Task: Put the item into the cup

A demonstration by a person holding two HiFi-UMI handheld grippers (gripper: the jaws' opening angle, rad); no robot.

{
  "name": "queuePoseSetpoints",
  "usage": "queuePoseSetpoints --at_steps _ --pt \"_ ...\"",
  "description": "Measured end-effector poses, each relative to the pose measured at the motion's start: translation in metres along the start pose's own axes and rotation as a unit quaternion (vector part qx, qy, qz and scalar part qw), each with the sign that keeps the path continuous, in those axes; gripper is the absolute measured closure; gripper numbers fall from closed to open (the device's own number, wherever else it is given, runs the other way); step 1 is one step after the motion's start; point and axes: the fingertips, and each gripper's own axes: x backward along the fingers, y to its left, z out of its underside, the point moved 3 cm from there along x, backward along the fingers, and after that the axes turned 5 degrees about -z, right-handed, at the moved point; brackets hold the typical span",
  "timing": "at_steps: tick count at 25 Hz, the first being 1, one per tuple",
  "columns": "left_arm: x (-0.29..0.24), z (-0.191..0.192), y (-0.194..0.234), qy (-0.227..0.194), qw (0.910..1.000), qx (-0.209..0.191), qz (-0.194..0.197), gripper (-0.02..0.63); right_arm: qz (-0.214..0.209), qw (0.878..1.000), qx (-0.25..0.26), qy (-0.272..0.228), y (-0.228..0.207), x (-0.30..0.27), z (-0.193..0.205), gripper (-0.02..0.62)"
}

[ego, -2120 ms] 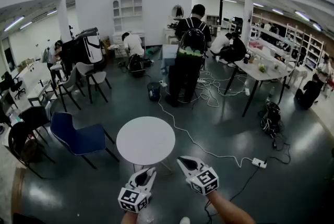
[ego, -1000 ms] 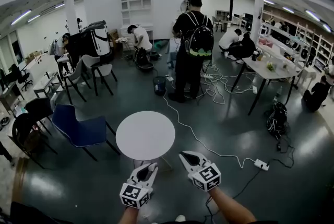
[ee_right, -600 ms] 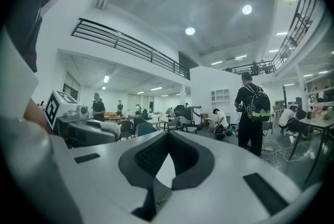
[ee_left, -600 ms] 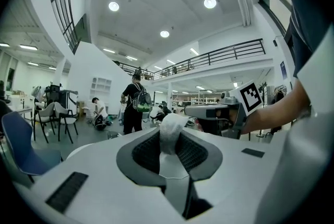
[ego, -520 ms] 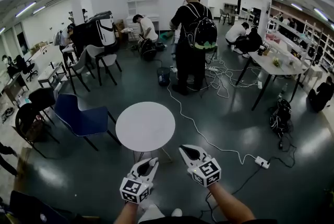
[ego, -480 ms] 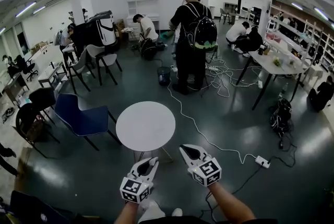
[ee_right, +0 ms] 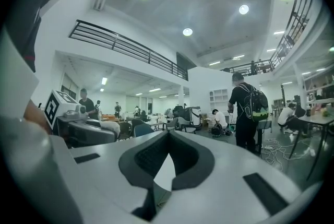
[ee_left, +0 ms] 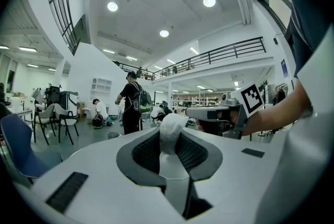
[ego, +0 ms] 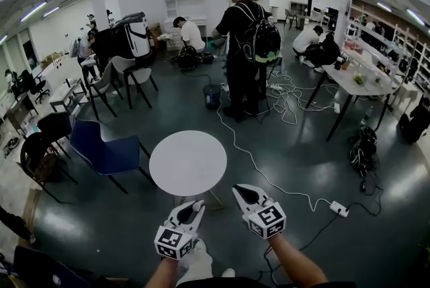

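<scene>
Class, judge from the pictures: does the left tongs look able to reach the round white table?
Probably yes: the left tongs, shut on a white wad, sit just short of the round white table, with nothing seen standing between them.

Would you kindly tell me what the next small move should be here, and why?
Probably bring the left gripper forward to the round white table, jaws clamped on the crumpled white item. The table lies just ahead, and no cup shows in any view, so it needs finding first.
</scene>
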Motion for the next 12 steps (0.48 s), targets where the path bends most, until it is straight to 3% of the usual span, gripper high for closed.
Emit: queuePoseSetpoints --at_steps 12 --pt "-0.043 -0.004 0.06 -0.004 0.9998 0.017 0.008 0.525 0.013 1.0 -0.014 -0.008 -0.03 -0.064 -0.004 0.581"
